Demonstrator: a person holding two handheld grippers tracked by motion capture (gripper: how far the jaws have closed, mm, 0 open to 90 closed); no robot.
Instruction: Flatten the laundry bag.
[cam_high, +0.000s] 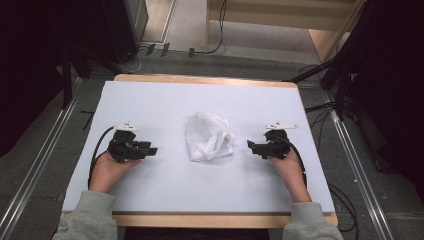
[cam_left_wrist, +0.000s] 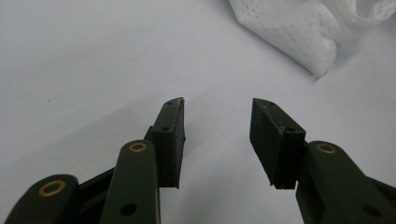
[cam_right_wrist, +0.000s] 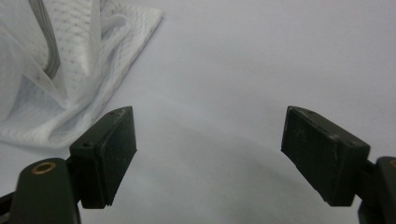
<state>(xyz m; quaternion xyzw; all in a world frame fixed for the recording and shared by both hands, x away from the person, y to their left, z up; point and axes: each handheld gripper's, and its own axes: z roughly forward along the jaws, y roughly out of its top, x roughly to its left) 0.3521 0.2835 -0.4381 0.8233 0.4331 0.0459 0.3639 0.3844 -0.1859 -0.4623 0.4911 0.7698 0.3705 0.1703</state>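
High view: crumpled white mesh cloth (cam_high: 209, 136) lies at frame centre on the white table cover (cam_high: 165, 190). Left gripper (cam_high: 151, 150) sits left of centre, jaws pointing right toward the cloth, well apart from it. Right gripper (cam_high: 249, 145) sits right of centre, jaws pointing left, near the cloth's right edge but not touching. Each is held in a hand coming in from the bottom edge, grey sleeves at the lower corners. Wooden table edge (cam_high: 205, 80) shows along the top of the cover.

Left gripper view: left gripper (cam_left_wrist: 217, 135) has jaws parted at a medium gap, nothing between them, bare cover below. Cloth (cam_left_wrist: 299, 32) is in the upper right of the frame, clear of the jaw tips.

Right gripper view: right gripper (cam_right_wrist: 208, 154) has jaws spread wide, empty gap. Cloth (cam_right_wrist: 60, 70) fills the upper left; its lower edge lies just beside the left jaw tip, contact can't be told.
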